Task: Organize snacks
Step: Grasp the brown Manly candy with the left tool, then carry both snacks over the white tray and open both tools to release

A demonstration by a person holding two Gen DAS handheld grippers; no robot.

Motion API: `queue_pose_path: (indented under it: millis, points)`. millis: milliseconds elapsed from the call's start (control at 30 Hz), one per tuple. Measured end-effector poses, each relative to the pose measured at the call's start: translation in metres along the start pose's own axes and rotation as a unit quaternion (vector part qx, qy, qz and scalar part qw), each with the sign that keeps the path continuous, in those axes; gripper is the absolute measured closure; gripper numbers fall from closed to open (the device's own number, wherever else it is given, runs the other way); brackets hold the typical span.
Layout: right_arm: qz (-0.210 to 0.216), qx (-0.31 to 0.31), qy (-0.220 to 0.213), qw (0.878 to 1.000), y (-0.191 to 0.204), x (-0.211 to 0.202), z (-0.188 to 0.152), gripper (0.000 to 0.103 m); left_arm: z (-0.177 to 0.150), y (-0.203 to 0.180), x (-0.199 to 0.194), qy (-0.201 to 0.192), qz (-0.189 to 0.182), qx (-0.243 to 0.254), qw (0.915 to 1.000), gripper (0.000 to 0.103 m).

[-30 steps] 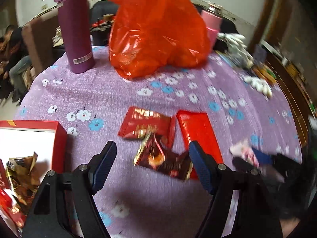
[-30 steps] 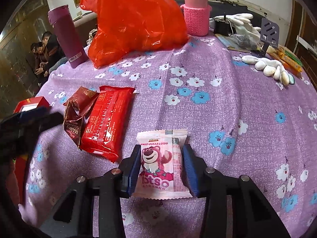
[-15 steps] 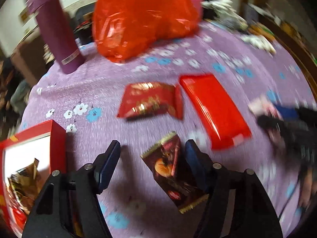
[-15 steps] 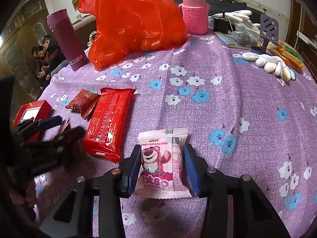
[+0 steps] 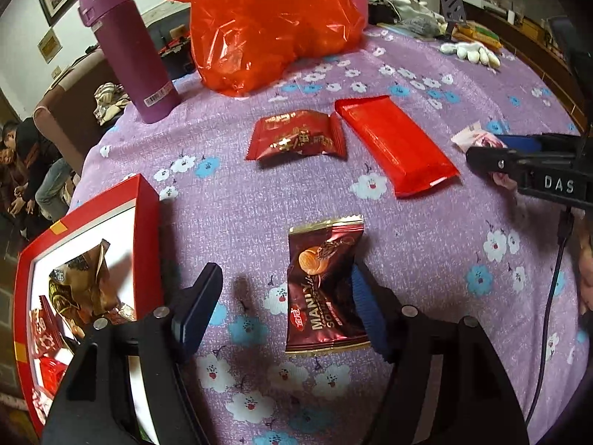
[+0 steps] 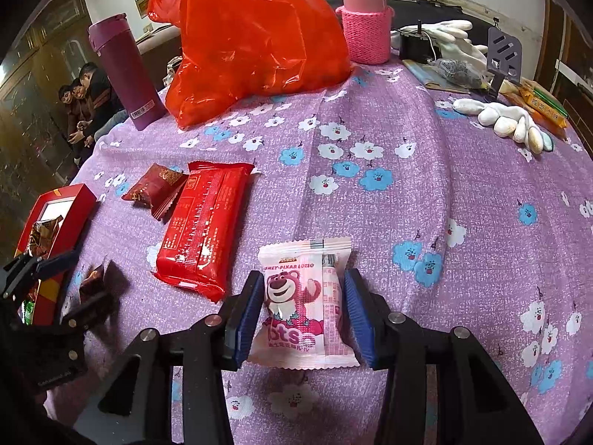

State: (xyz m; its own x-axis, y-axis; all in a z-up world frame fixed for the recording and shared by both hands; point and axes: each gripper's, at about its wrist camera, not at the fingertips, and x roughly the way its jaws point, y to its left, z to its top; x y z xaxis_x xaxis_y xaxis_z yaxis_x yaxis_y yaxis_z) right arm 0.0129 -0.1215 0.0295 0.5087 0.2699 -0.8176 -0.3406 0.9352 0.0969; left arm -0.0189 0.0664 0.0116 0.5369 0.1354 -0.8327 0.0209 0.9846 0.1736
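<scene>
Purple cloth [image 5: 426, 230], brown packet [image 5: 326, 285] beside box rim [image 5: 148, 244]

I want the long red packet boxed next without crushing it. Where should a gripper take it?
Grip the long red packet across its narrow width near the middle, coming from above: it lies flat, and its long sides are clear except near the small red packet.
</scene>
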Motion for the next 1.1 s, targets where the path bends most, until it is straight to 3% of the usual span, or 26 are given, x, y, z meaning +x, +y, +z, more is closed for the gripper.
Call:
queue_pose_path:
  millis: [67,133,233,333,600,867,1100]
  points:
    - [-0.004,-0.004,0.001,1.000,0.002,0.000,-0.001,0.054,-0.001,0.004,0.001,-0.001,-0.009,-0.018,0.9998,0.033]
    - [-0.004,-0.003,0.001,1.000,0.002,-0.001,-0.001,0.054,-0.003,0.007,0.001,-0.003,-0.025,-0.028,0.9993,0.040]
    - [-0.006,-0.002,0.002,1.000,0.000,-0.001,-0.001,0.058,-0.004,0.007,0.000,-0.007,-0.057,-0.040,0.9976,0.073]
    - [0.008,0.009,0.000,1.000,-0.003,-0.003,0.000,0.064,-0.004,0.004,-0.001,-0.012,-0.056,-0.035,0.9978,0.073]
    - [0.061,0.029,-0.023,0.997,-0.006,-0.014,0.003,0.065,-0.006,-0.002,-0.023,-0.037,-0.075,-0.032,0.9959,0.073]
    - [0.070,0.040,-0.036,0.996,-0.006,-0.018,0.005,0.065,-0.021,-0.020,-0.058,-0.085,-0.079,-0.010,0.9931,0.073]
    - [0.086,0.036,-0.084,0.992,0.000,-0.035,0.004,0.065,-0.033,-0.003,-0.085,-0.125,-0.050,-0.017,0.9907,0.073]
